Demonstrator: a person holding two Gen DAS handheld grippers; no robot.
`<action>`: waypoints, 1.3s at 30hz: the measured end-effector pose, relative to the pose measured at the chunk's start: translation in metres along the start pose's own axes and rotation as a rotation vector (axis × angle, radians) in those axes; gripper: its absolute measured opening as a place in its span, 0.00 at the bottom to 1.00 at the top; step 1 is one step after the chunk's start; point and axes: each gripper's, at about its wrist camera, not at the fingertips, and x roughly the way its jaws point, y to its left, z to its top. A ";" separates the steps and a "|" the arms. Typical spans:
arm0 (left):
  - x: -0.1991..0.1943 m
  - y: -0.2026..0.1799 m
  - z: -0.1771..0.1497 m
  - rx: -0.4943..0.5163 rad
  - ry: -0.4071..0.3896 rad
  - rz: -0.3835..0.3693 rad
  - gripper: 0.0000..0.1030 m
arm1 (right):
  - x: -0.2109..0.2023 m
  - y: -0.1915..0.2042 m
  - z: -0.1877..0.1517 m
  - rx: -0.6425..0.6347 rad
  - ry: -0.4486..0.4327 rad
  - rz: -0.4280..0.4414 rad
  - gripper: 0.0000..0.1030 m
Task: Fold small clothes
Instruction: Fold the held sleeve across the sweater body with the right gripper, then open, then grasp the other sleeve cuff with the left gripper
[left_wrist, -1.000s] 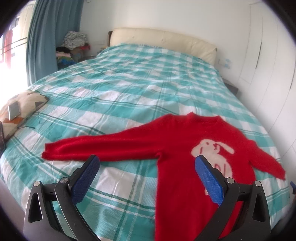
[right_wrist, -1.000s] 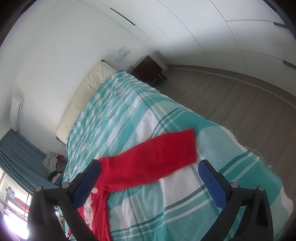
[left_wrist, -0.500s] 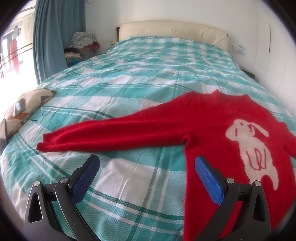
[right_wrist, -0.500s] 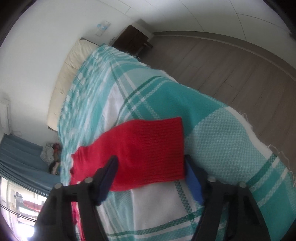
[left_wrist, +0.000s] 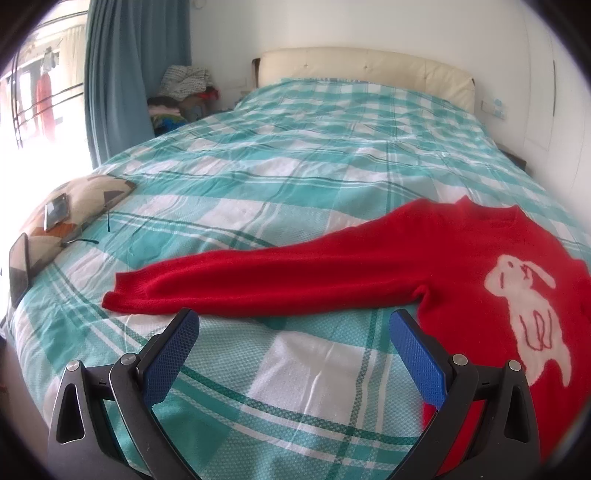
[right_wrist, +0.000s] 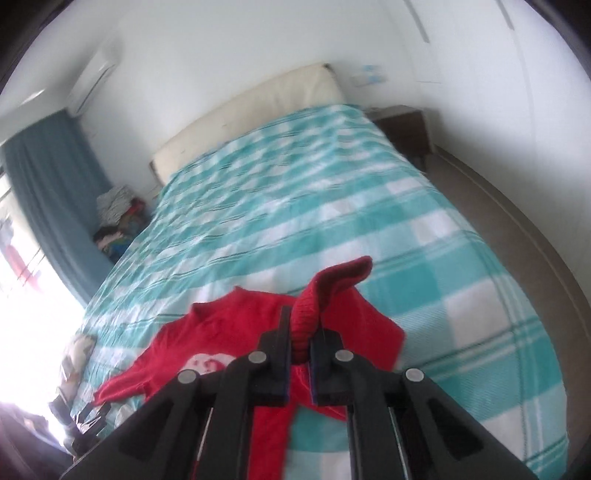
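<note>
Red knitted sweater (left_wrist: 461, 266) lies on my teal checked bedspread (left_wrist: 295, 155); my right gripper (right_wrist: 300, 325) has just clamped its cuff (right_wrist: 321, 295), my left gripper (left_wrist: 291, 332) gapes, holding nothing.

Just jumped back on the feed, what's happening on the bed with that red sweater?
A person is folding a small red sweater spread on the checked bedspread, one gripper in each hand. The right gripper has just closed on the cuff of the right sleeve and holds it lifted off the bed, above the sweater's body. The left gripper is open and hovers just short of the left sleeve, which lies flat and stretched out. No fold has been laid down yet.
</note>
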 end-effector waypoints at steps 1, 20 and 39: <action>0.002 0.003 0.000 -0.008 0.010 0.006 1.00 | 0.015 0.026 0.002 -0.041 0.020 0.031 0.07; 0.019 0.014 -0.003 -0.005 0.060 0.044 1.00 | 0.185 0.140 -0.108 -0.070 0.346 0.291 0.47; 0.031 0.017 -0.014 -0.036 0.171 -0.009 1.00 | 0.073 0.039 -0.188 -0.155 0.223 0.031 0.48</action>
